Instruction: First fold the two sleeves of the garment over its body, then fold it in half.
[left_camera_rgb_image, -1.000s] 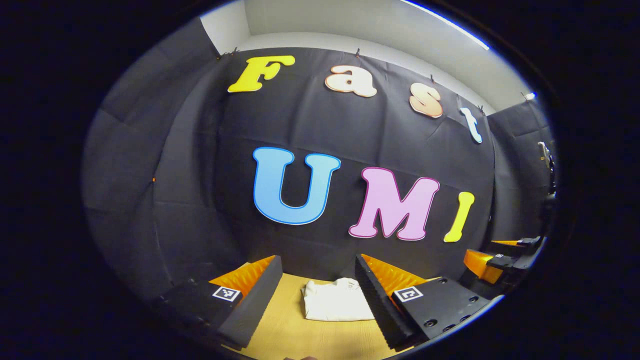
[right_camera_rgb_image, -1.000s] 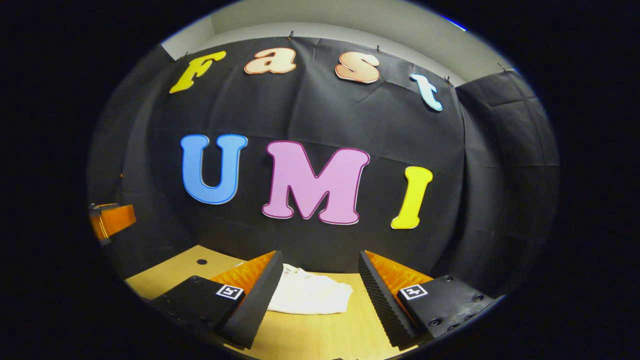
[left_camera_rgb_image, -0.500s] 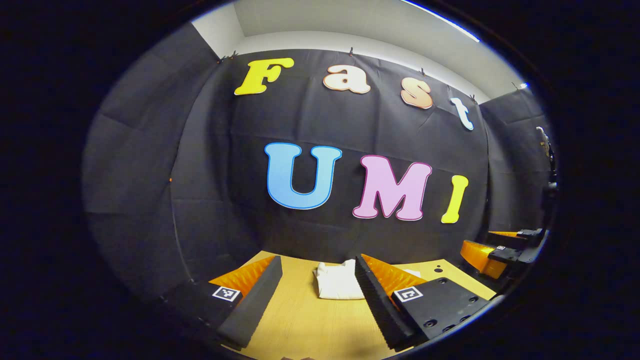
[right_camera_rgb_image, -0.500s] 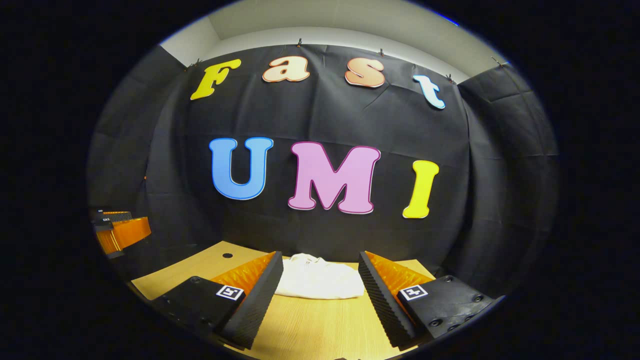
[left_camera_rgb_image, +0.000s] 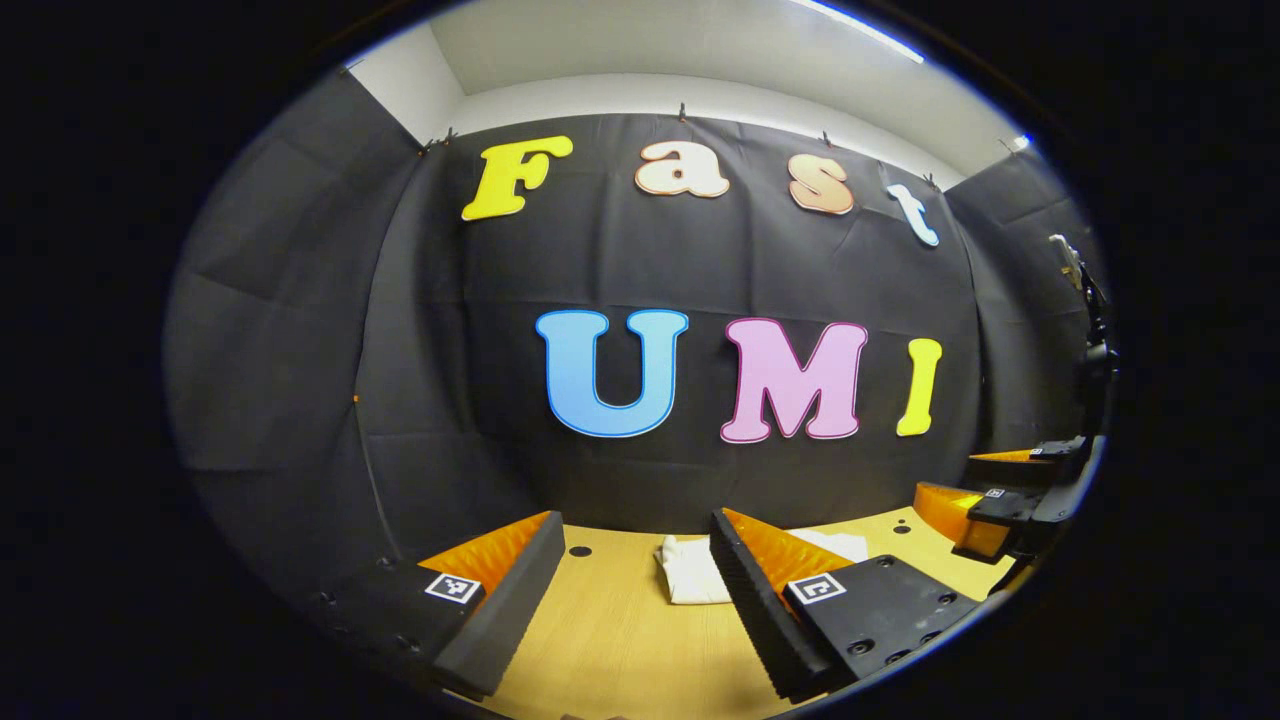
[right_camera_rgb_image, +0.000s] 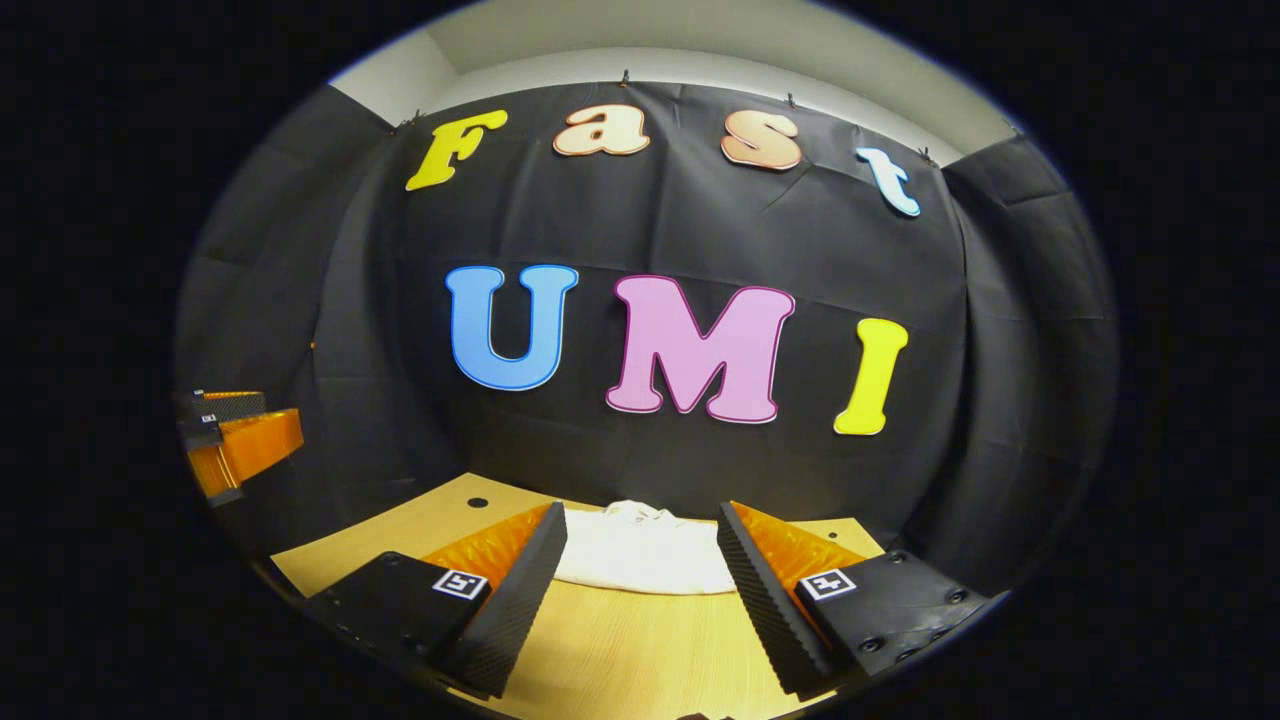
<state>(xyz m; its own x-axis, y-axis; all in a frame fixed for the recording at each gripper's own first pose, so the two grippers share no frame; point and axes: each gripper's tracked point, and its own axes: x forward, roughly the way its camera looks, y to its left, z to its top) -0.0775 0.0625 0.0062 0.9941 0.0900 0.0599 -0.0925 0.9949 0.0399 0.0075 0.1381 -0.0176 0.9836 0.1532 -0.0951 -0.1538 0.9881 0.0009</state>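
A white garment (right_camera_rgb_image: 645, 550), folded into a compact bundle, lies flat on a light wooden table (right_camera_rgb_image: 640, 650), toward the far edge where the table meets the black cloth wall (right_camera_rgb_image: 650, 470). In the right gripper view the garment sits straight ahead, seen through the gap between the two fingers of the right gripper (right_camera_rgb_image: 640, 590); its left edge is hidden behind the left finger and its right edge reaches the right finger's inner face in the picture, though the bundle lies farther away on the table and neither finger touches it. The right gripper's fingers are spread wide and hold nothing. In the left gripper view the same garment (left_camera_rgb_image: 690, 570) appears ahead and a little to the right, partly hidden behind the right finger of the left gripper (left_camera_rgb_image: 640, 590), with a small strip of white cloth showing again past that finger. The left gripper is also spread wide with nothing between its fingers, and it hangs above the table, apart from the garment. A small dark round hole (left_camera_rgb_image: 579, 551) marks the table surface ahead of the left gripper's left finger, and two more show near the far right corner. At the right edge of the left gripper view the right gripper (left_camera_rgb_image: 1010, 490) is seen from the side, above the table's right end. At the left edge of the right gripper view the left gripper (right_camera_rgb_image: 235, 440) shows, raised beside the table's left end.
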